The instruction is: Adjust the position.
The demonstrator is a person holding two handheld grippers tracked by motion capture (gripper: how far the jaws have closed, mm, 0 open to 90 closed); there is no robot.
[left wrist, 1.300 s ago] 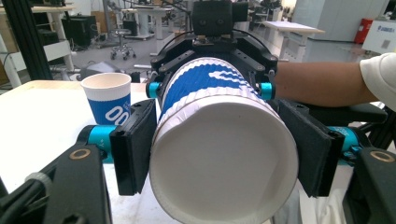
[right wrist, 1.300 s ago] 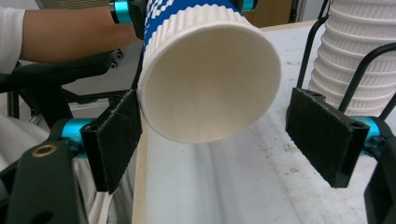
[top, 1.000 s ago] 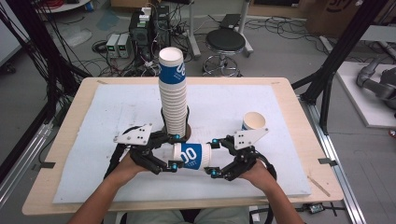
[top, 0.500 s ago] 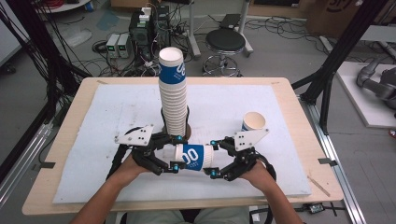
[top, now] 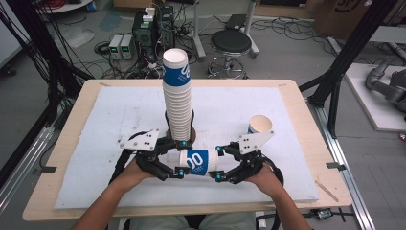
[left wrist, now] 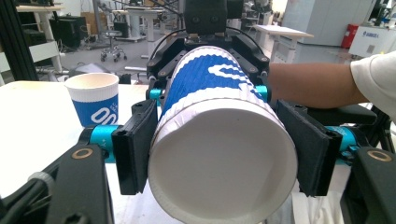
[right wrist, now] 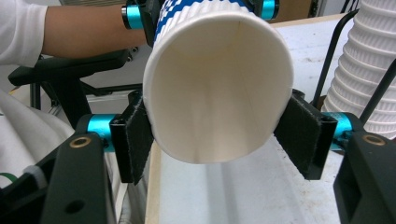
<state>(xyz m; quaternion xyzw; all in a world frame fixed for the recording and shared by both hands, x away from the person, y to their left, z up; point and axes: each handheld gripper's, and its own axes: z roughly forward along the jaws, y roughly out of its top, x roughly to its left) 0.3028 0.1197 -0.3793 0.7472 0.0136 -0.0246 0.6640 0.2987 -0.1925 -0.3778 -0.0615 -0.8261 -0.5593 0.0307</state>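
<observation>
High view: blue-and-white ribbed paper cup lies sideways above the white foam mat, near the table's front edge, left gripper & right gripper each clamping an end. Tall stack of paper cups just behind.

Left gripper view: pads pinch cup base.

Right gripper view: jaws have just been closing, now pressing cup rim.

A grey floor lies beyond the worktop. A black stool stands at twelve o'clock, with cables at ten.
</observation>
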